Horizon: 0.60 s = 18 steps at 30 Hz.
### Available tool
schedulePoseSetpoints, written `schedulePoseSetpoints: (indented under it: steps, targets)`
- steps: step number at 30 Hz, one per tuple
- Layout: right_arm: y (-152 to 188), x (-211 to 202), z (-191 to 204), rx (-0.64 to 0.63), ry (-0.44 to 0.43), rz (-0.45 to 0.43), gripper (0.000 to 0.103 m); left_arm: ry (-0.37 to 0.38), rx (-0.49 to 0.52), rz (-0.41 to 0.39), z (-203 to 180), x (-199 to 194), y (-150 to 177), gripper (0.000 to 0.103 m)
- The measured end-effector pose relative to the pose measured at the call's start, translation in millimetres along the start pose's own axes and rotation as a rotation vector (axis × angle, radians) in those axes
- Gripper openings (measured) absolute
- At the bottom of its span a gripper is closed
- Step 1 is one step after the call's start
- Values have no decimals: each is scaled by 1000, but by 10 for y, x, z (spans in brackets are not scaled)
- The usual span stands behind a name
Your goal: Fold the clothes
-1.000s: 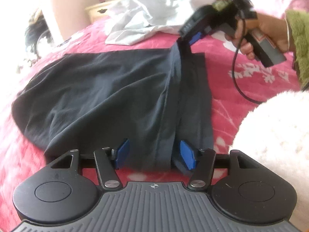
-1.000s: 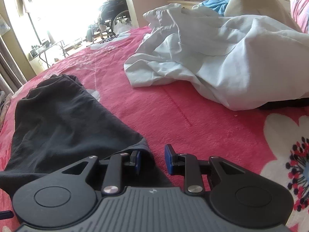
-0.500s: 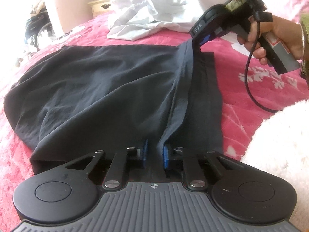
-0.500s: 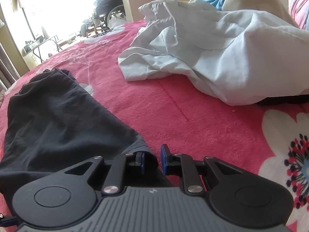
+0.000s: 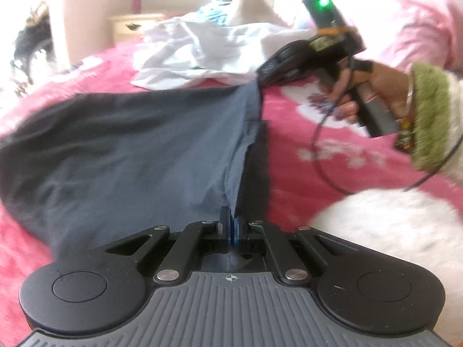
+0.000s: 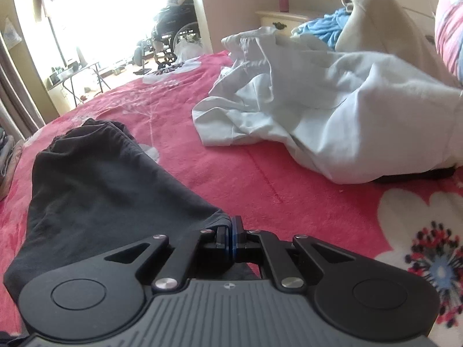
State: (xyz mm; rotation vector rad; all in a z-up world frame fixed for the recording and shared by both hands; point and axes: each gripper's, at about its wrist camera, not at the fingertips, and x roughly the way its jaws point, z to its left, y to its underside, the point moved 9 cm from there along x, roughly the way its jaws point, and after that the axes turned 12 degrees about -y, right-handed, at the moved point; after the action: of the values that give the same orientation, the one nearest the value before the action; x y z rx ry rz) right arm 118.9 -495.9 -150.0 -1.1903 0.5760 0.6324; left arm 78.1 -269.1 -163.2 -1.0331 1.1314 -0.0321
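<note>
While both grippers, left (image 5: pixel 231 219) and right (image 6: pixel 230 231), had their jaws clamped on the dark garment's (image 5: pixel 130 150) lifted edge, you needed to carry it evenly across the bed (image 6: pixel 260 173).

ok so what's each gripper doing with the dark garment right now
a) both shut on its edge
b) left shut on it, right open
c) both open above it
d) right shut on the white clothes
a, the left gripper and the right gripper each have their jaws closed on an edge of the dark garment, which is lifted off the red bedspread; the white clothes lie untouched.
</note>
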Motion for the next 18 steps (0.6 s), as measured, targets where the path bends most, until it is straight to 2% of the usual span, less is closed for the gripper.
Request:
schedulePoseSetpoints:
  steps: [3, 7, 11, 12, 13, 15, 16, 17, 18]
  targets:
    - [26, -13, -24, -7, 7, 12, 3, 32, 16, 38, -111, 141, 86, 0]
    - [144, 93, -108, -7, 26, 47, 3, 74, -39, 98, -142, 317, 195, 0]
    - [288, 229, -209, -6, 40, 91, 4, 107, -50, 137, -162, 439, 281, 2]
    - [327, 261, -239, -2, 36, 99, 6, 110, -50, 138, -173, 446, 309, 5]
    - [358, 279, -262, 0, 28, 101, 8, 112, -46, 131, -189, 434, 337, 13]
    - [377, 241, -314, 4, 30, 90, 24, 120, -42, 114, -208, 376, 374, 25]
    - [380, 202, -350, 10, 45, 89, 45, 121, -49, 105, -200, 331, 386, 30]
    - [387, 151, -394, 16, 65, 87, 55, 118, -58, 97, -176, 284, 395, 33]
    - [394, 99, -440, 19, 85, 85, 56, 115, -68, 88, -145, 237, 403, 37]
